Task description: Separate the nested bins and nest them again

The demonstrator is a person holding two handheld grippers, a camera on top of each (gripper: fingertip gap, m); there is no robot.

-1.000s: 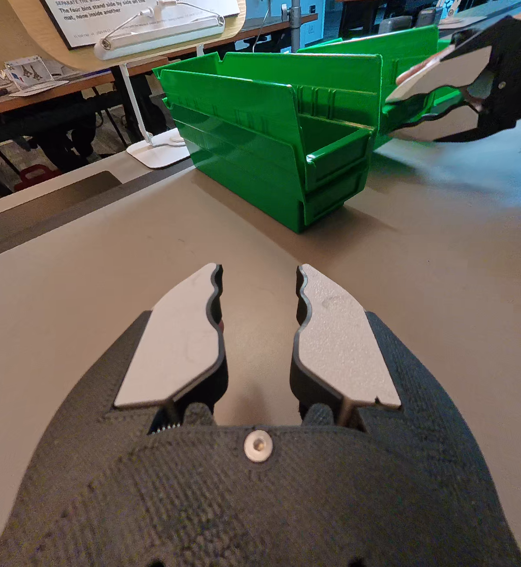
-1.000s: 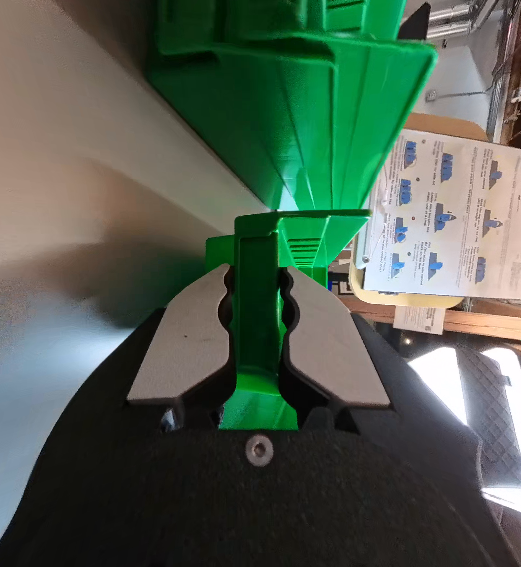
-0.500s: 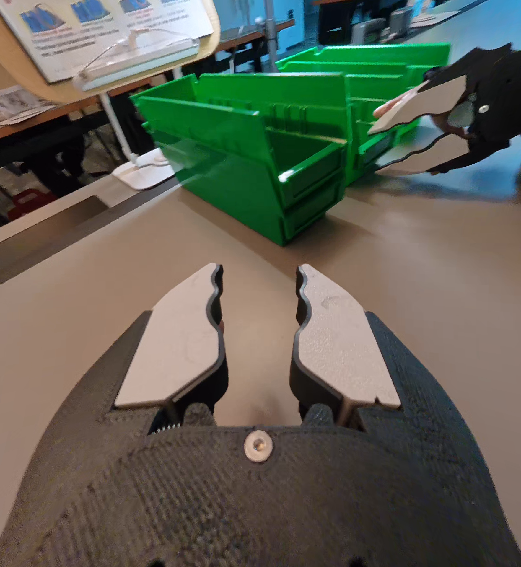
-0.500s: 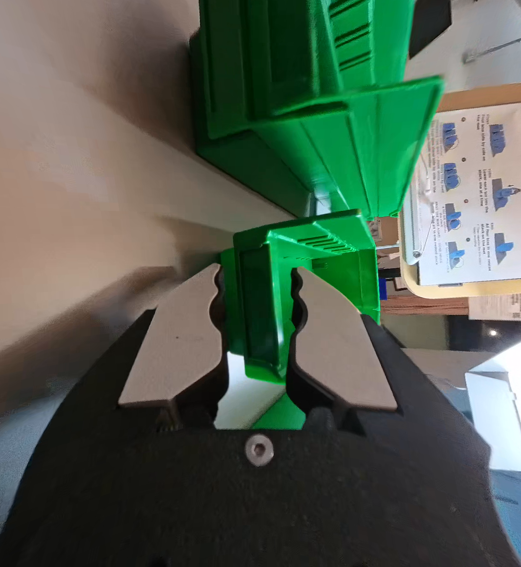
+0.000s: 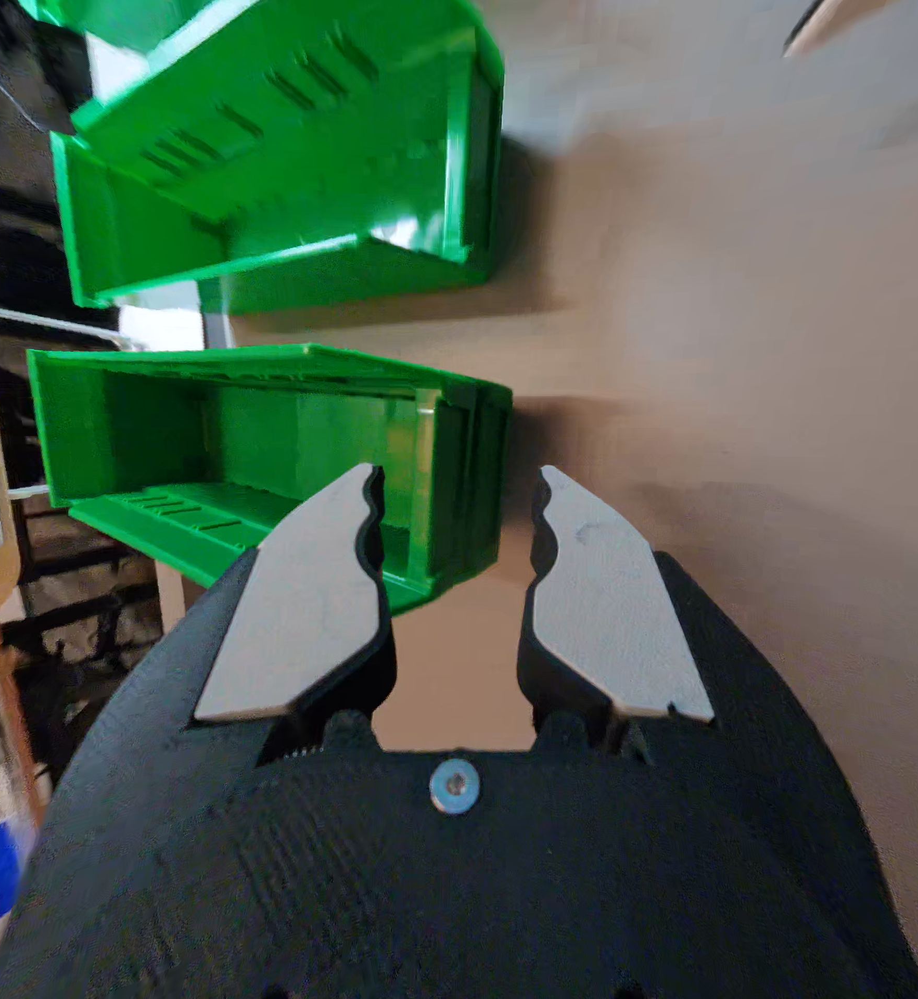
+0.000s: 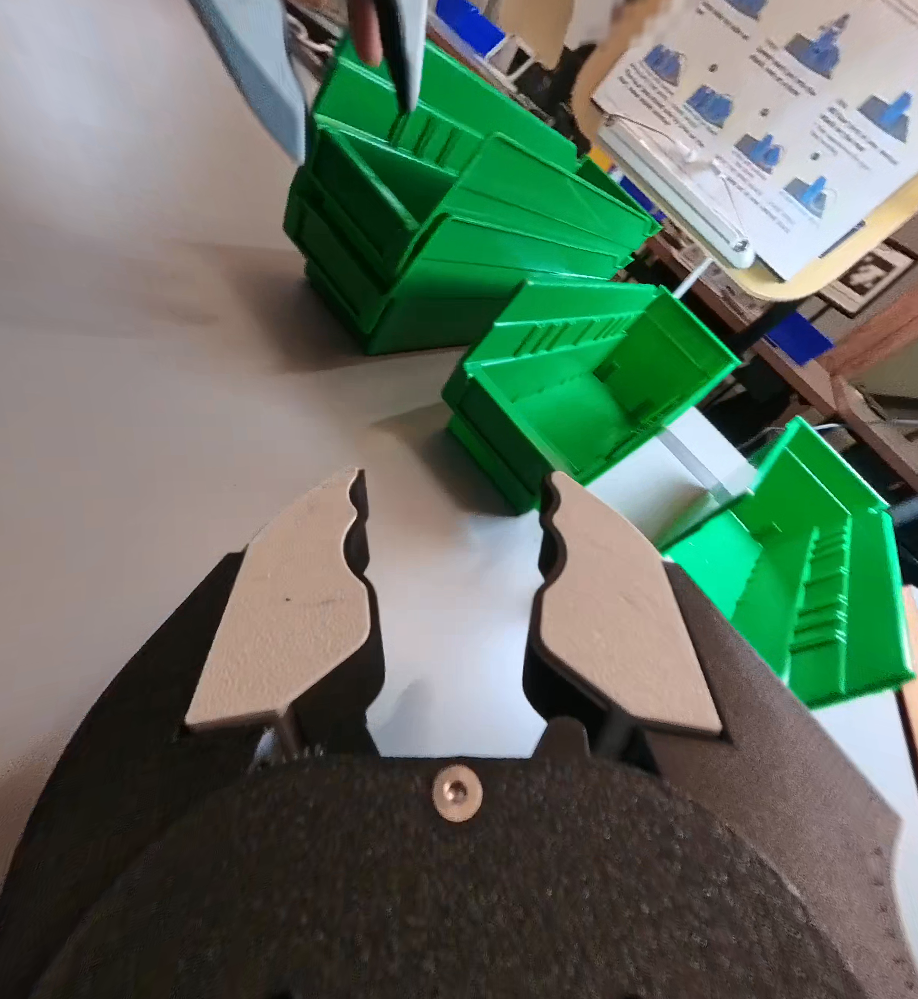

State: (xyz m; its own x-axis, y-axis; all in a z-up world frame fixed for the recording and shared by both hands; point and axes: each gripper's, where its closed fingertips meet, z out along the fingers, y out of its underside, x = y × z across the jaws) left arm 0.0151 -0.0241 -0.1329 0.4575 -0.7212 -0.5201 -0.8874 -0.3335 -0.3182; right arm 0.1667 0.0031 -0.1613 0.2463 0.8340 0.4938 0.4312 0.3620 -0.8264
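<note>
Here, glossy green bins (image 6: 581, 411): slotted walls, open tops.

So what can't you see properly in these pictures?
- Right wrist view: how many bins sit in the stack. Its outer walls hide the inner ones.
- Right wrist view: the near bin has one end behind the right gripper.
- Right wrist view: most of the left gripper is cut off by the top edge.
- Left wrist view: the top bin is blurred and cut off by the top edge.
</note>
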